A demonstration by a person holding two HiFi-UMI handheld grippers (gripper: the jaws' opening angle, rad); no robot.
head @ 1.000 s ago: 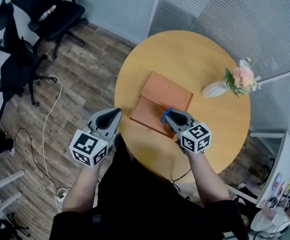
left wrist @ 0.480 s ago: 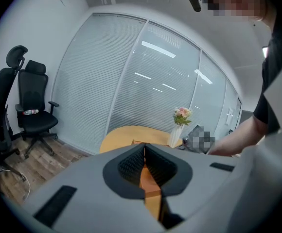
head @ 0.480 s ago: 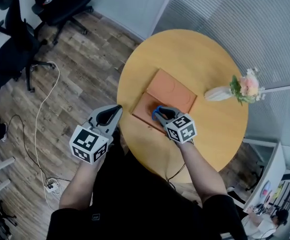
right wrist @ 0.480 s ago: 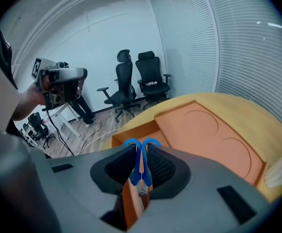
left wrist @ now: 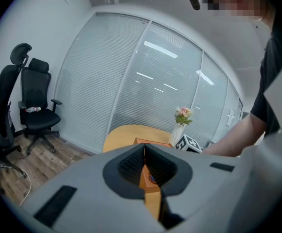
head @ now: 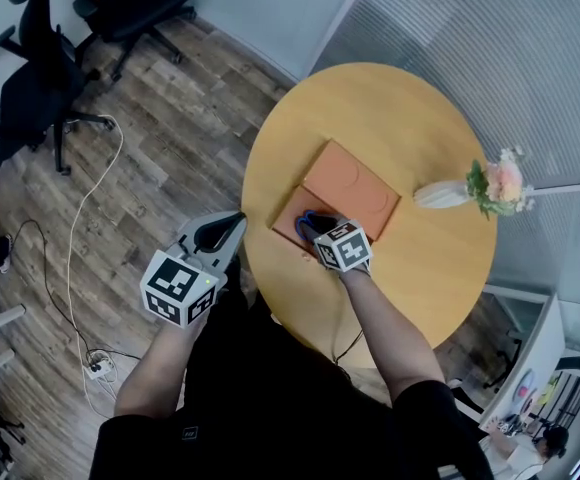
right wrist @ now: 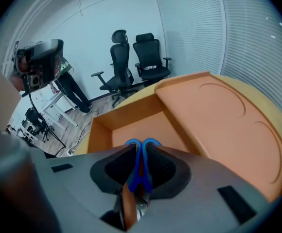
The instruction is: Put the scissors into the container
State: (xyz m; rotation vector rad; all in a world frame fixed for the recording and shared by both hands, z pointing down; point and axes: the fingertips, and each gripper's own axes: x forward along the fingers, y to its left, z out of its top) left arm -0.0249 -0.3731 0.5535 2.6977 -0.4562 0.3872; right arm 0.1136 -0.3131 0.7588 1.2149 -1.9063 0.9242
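Blue-handled scissors (right wrist: 140, 165) are clamped between the jaws of my right gripper (right wrist: 139, 152), handles pointing forward. In the head view the right gripper (head: 313, 225) hangs over the open tray of the orange container (head: 287, 227), with the scissors (head: 313, 216) just above the tray's floor. The tray (right wrist: 131, 123) lies directly under the jaws, and its flat lid (right wrist: 223, 118) lies to the right. My left gripper (head: 220, 235) stays off the table's left edge, shut with nothing in it. The left gripper (left wrist: 145, 152) points toward the table.
A white vase with pink flowers (head: 495, 180) lies on the round wooden table (head: 390, 108) to the container's right. Black office chairs (head: 40, 78) and a white cable (head: 88, 258) are on the wood floor to the left. Glass walls with blinds stand behind the table.
My right gripper has carried the scissors forward and left, from the container's near edge to over its open tray. The left gripper has barely moved.
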